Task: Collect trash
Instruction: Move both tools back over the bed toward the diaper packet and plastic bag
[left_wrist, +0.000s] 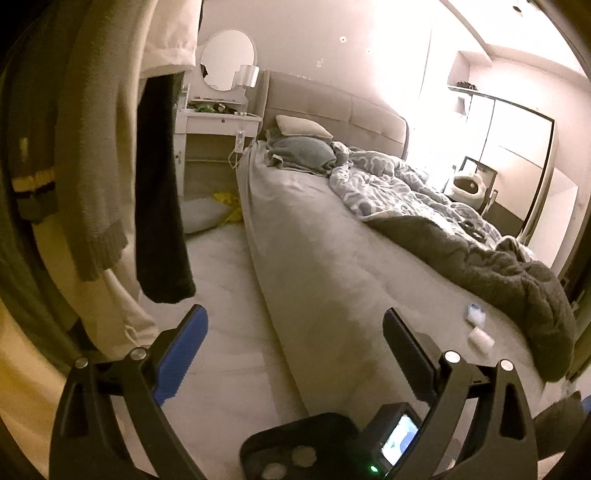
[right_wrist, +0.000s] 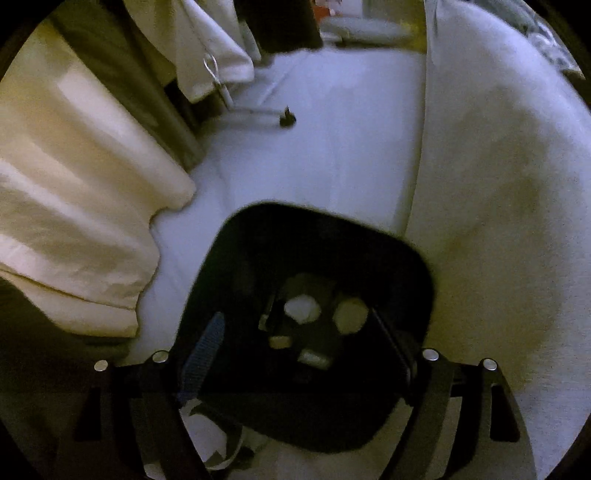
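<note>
- Trash left to collect: two small pale scraps (left_wrist: 478, 326) on the grey bed (left_wrist: 332, 280), near its foot end, just beside the dark blanket (left_wrist: 509, 273). One looks like a wrapper with a blue mark, the other a crumpled white wad.
- Handling, as a guess: both light, soft, crushable, not fragile. A pinch across the middle should hold; the flat wrapper may slide on the sheet, so take it by a raised edge.
- Black bin (right_wrist: 306, 325) stands on the pale floor against the bed's side, directly under the right gripper (right_wrist: 295, 350). Several pale bits (right_wrist: 301, 308) already lie in its bottom.
- Right gripper: fingers spread wide above the bin's mouth, nothing between them.
- Left gripper (left_wrist: 291, 354): blue pads (left_wrist: 181, 354) well apart, empty, aimed along the bed edge.
- Hard to read: right-wrist view is dark and smeared; what the bits in the bin are cannot be told. Bin's near rim is cut off by the gripper body. Hanging clothes (left_wrist: 92, 147) block the left of the room.
</note>
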